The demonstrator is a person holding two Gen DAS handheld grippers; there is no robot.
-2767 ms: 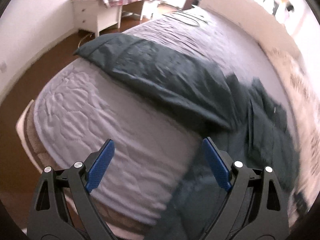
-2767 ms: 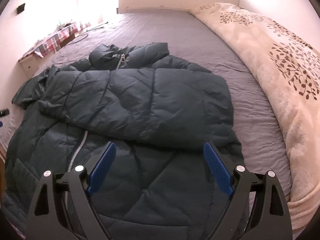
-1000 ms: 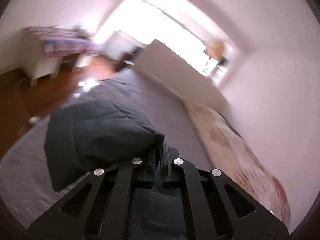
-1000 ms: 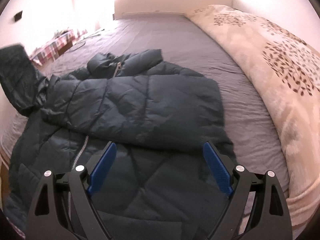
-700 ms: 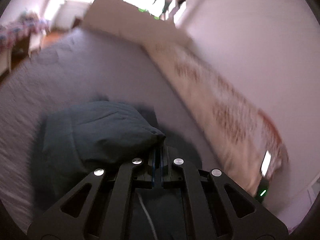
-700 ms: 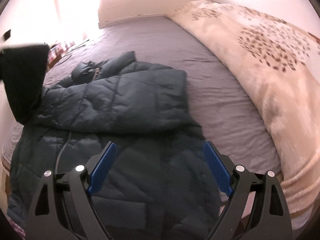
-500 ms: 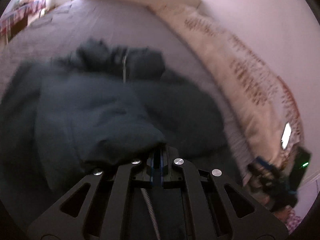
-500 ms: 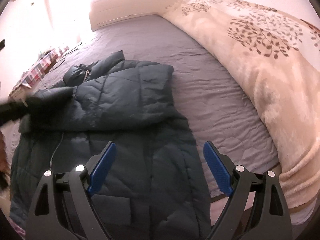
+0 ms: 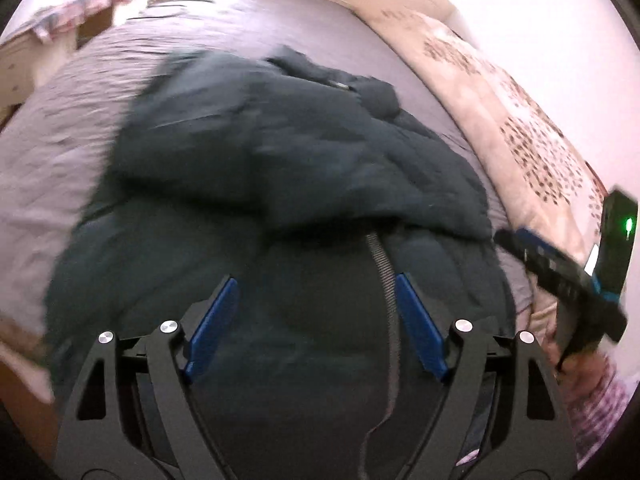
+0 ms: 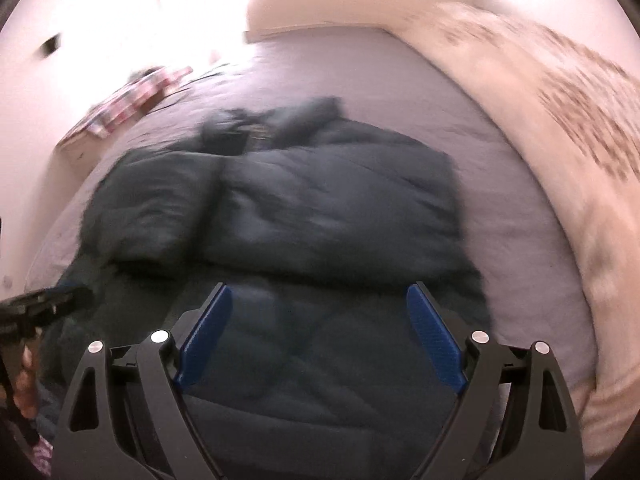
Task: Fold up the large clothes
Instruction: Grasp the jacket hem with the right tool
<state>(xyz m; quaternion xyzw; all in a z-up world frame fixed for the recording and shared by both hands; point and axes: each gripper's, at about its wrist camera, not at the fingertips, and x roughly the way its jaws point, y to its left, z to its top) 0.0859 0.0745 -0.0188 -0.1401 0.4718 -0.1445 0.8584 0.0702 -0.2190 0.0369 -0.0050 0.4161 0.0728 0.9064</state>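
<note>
A dark teal quilted jacket (image 9: 320, 152) lies face up on the bed, collar toward the headboard, its zipper (image 9: 378, 256) running toward me. Both sleeves are folded in over the chest; the left sleeve (image 10: 156, 200) lies beside the right one (image 10: 332, 208). My left gripper (image 9: 316, 280) hovers low over the jacket's middle. Its jaws are opening, and no cloth is caught between the blue pads. My right gripper (image 10: 318, 288) is open above the jacket's lower half, holding nothing. A hand (image 9: 576, 364) carries it at the right edge of the left wrist view.
A grey quilted cover (image 9: 60, 128) spreads around the jacket. A cream floral duvet (image 10: 580, 120) is heaped along the right side. The pale headboard (image 10: 320, 4) is at the back. A white drawer unit under a plaid cloth (image 10: 136, 96) stands left of the bed.
The left gripper, shut on the sleeve's end, swung it across over the jacket, came down and let go; its jaws now stand wide. The right gripper stayed open while its view swung.
</note>
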